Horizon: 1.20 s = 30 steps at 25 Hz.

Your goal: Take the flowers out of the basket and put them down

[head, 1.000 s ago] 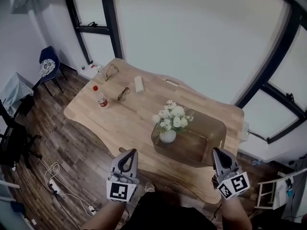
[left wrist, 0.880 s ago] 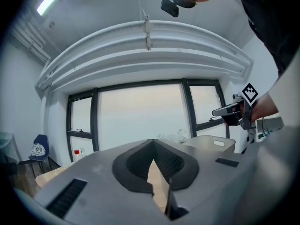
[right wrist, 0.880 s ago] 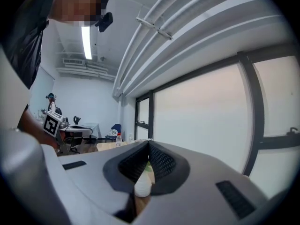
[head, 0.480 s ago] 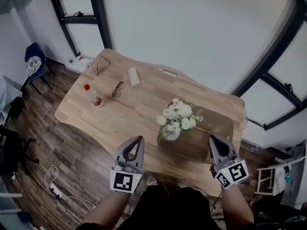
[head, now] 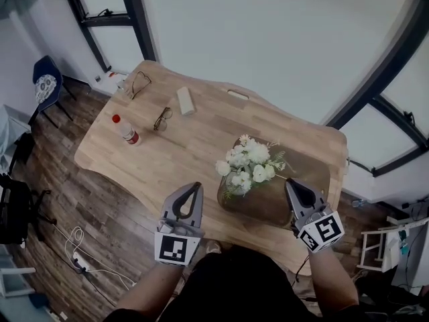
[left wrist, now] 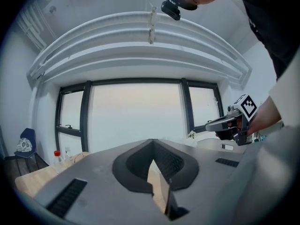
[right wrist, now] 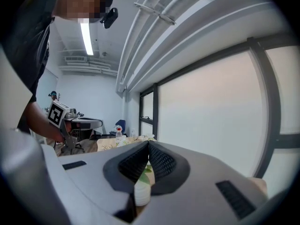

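Flowers stand untouched in the basket on the tabletop, so removal and placement are not yet begun; left gripper and right gripper, both pressed together and empty, hover near the basket's front edge.

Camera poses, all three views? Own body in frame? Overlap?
Head view: on the head, steeply down at table and flowers; left tool, right tool, forearms.
Left gripper view: on left tool, level along shut jaws toward window; right tool, hand.
Right gripper view: on right tool, along shut jaws toward flowers; left tool, arm.
Shared: bottle in all three.
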{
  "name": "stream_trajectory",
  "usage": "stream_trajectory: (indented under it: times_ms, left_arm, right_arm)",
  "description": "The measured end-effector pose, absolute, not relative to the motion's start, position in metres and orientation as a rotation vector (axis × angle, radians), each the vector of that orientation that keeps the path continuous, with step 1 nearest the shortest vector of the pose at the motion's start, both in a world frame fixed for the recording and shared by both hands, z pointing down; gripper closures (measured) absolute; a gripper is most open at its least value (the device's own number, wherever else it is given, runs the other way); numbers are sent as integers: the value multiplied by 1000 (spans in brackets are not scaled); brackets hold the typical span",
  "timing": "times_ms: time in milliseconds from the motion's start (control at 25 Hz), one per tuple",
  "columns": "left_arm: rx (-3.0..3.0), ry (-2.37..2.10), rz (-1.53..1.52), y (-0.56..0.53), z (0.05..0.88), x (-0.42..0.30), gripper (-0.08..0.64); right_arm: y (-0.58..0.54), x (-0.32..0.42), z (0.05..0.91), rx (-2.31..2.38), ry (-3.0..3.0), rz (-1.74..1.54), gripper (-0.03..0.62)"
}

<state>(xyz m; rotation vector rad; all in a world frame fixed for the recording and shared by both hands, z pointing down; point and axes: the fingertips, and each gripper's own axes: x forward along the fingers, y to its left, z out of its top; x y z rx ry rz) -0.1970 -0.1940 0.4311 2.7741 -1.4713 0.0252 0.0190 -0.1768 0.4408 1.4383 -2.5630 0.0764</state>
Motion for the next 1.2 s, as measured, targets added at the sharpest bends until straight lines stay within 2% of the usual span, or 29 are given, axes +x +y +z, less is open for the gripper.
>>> stream_trajectory:
  times_ms: [360, 720, 760, 800, 840, 880, 1040, 1200]
  left_arm:
    - [2712, -1556, 70, -213, 446, -196, 555]
    - [2628, -1611, 120, -224, 464, -204, 555]
    - [2617, -1618, 124, -226, 465, -205, 555]
    - [2608, -1626, 125, -227, 466, -207, 555]
    - [2602, -1634, 126, -228, 467, -209, 555]
    - [2598, -1641, 127, -229, 468, -210, 555]
    - [2588, -1661, 136, -233, 468, -217, 555]
    - [2572, -1674, 152, -236, 470, -224, 555]
  right_arm:
    - [-210, 23, 498, 1262, -2580, 173, 571]
    - [-211, -5, 584, 849, -2510, 324, 569]
    - [-209, -9, 588, 811, -2521, 358, 557]
    - [-209, -12, 593, 779, -2527, 381, 503]
    - [-210, -15, 597, 756, -2526, 389, 386]
    - [-212, -18, 602, 745, -2520, 379, 304]
    - [-224, -28, 610, 737, -2526, 315, 272]
    - [-237, -50, 609, 716, -2572, 280, 270]
